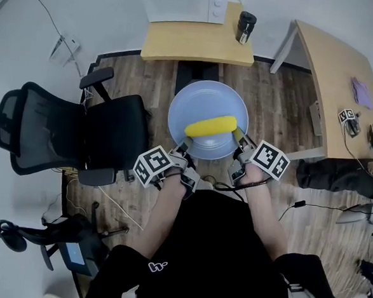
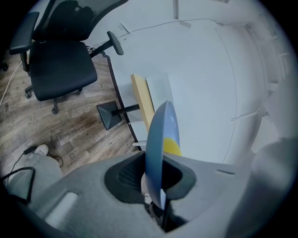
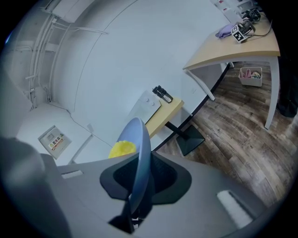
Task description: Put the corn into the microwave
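Black office chair on wood floor, left side; small light-wood worktop on black pedestal against white wall; dark cylindrical container at its right edge; bigger worktop far right, purple cloth and marker cube near its right edge; black cable on floor.

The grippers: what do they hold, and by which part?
Both the left gripper and right gripper grip the blue plate carrying the corn, each on its near rim.
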`<state>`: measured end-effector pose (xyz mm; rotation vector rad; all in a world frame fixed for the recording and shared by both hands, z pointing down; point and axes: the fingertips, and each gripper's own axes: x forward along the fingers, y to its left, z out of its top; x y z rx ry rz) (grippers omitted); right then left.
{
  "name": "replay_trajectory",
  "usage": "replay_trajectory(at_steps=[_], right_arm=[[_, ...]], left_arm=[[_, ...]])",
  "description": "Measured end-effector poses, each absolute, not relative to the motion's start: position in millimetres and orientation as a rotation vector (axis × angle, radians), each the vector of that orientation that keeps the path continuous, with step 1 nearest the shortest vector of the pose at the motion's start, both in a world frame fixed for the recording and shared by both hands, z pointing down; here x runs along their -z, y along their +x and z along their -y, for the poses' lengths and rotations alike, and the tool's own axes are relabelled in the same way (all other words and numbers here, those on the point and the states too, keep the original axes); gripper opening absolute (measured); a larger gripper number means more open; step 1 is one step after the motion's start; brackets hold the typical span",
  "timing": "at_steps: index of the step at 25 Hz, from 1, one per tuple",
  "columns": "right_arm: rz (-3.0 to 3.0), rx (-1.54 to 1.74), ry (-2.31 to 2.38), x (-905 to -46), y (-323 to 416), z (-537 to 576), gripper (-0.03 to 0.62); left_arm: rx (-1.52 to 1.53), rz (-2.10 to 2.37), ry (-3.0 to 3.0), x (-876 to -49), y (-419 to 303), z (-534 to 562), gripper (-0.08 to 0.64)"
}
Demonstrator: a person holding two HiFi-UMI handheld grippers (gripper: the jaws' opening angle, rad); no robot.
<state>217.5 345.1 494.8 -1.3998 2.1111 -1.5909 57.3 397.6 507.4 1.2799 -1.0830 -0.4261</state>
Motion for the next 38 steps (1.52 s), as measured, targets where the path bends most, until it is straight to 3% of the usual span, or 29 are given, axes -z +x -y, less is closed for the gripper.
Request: replay_trajectory(at_steps=[11, 25, 38], right_arm=[[-2.104, 1.624, -1.382, -508.3, 206.5, -293.0, 0.046], [-2.084, 1.592, -1.505, -503.5, 112.4, -47.8, 0.043], [-2.072, 1.531, -1.463, -496.2, 101.3, 46.6, 0.089]], left_arm=[[0.418, 1.104, 1.267, -518.9, 47.1, -346.5, 0.043], [0.422, 1.022, 1.314, -521.5, -48.8, -92.9, 0.04], [0.407, 0.987, 1.271, -526.0, -68.0, -4.3, 0.04]])
